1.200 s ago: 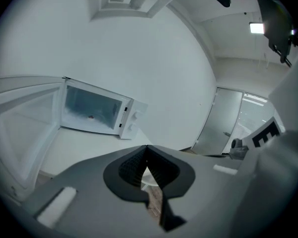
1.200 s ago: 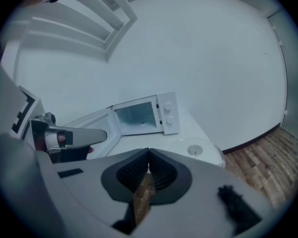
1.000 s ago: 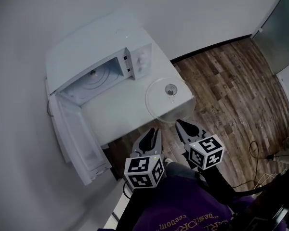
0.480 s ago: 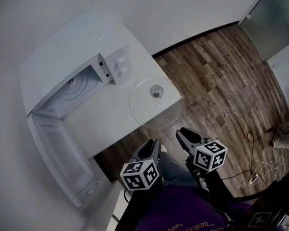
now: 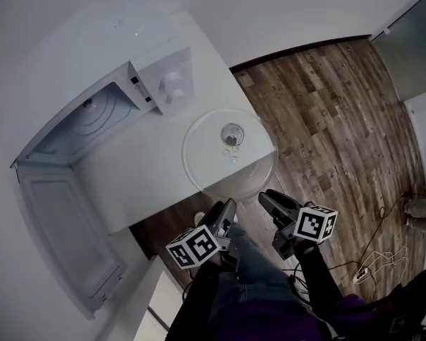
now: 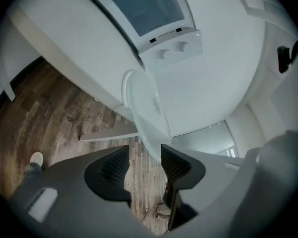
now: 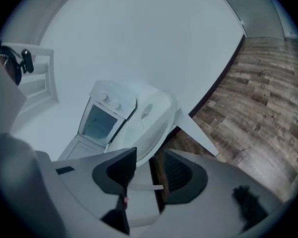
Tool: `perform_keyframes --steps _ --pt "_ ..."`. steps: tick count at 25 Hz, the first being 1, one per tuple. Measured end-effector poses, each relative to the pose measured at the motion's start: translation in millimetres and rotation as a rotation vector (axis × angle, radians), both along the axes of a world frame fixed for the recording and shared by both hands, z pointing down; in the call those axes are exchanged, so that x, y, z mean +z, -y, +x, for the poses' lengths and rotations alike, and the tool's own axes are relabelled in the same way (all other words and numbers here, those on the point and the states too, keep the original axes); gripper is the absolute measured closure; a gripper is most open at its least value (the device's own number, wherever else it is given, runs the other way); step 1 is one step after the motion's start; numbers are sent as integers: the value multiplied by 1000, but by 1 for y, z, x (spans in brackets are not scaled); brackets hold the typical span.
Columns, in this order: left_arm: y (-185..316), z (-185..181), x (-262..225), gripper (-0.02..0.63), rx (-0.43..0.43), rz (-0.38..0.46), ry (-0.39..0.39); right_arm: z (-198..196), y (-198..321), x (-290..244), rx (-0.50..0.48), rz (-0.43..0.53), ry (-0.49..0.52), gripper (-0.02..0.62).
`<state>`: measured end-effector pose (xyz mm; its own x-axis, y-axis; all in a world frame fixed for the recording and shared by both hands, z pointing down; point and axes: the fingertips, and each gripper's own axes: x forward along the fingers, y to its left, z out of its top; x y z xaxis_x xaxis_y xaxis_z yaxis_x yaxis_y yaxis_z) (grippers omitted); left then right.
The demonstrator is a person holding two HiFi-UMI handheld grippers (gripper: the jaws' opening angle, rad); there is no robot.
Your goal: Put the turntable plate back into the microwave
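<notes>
The round glass turntable plate [image 5: 229,153] lies on the white table [image 5: 142,176], overhanging its near corner. The white microwave [image 5: 163,77] stands at the back left with its cavity [image 5: 92,123] bare. My left gripper [image 5: 225,208] and right gripper [image 5: 265,199] hover side by side just short of the plate's near rim. Both sets of jaws are opening, with nothing pressed between the pads. From the left gripper [image 6: 145,155], the plate [image 6: 144,108] shows edge-on right ahead of the gap. From the right gripper [image 7: 150,157], the plate [image 7: 151,120] lies ahead, with the microwave [image 7: 107,113] behind it.
The microwave door [image 5: 60,226] hangs wide open toward the lower left. Wooden floor [image 5: 326,119] lies to the right of the table, with cables [image 5: 376,261] on it. The person's legs and a shoe [image 5: 199,219] are below the grippers.
Both grippers have rolled, and their marker cubes now face differently. They sit closer to the plate's near rim. The head view has swung, so the microwave appears further left. The plate stayed put.
</notes>
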<state>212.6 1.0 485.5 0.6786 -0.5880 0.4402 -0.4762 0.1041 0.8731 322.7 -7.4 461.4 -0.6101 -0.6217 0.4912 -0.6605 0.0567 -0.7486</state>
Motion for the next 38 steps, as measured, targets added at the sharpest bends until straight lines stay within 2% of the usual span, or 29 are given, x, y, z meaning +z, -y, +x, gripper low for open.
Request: perform_keyframes --steps 5,9,12,15,17,20,23,27,31,38 --pt "18 9 10 416 -146 -11 -96 -2 15 9 94 -16 153 433" --pt "36 7 11 419 -299 8 -175 -9 32 5 126 34 186 433" --pt "46 10 9 432 -364 52 -211 -14 36 9 143 22 239 434" --pt "49 15 7 478 -400 91 -268 -14 35 13 159 12 272 439" --pt "48 17 8 498 -423 90 -294 -12 35 16 163 10 274 498" --pt "50 14 0 560 -461 127 -337 -14 33 19 155 -1 319 518" --pt "54 18 -6 567 -488 147 -407 -10 32 18 152 7 360 527" --pt "49 14 -1 571 -491 158 -345 -11 33 15 174 16 435 544" --pt "54 17 -11 575 -545 181 -431 -9 34 12 171 19 443 545" --pt "57 12 -21 575 -559 207 -500 -13 41 -5 161 60 465 546"
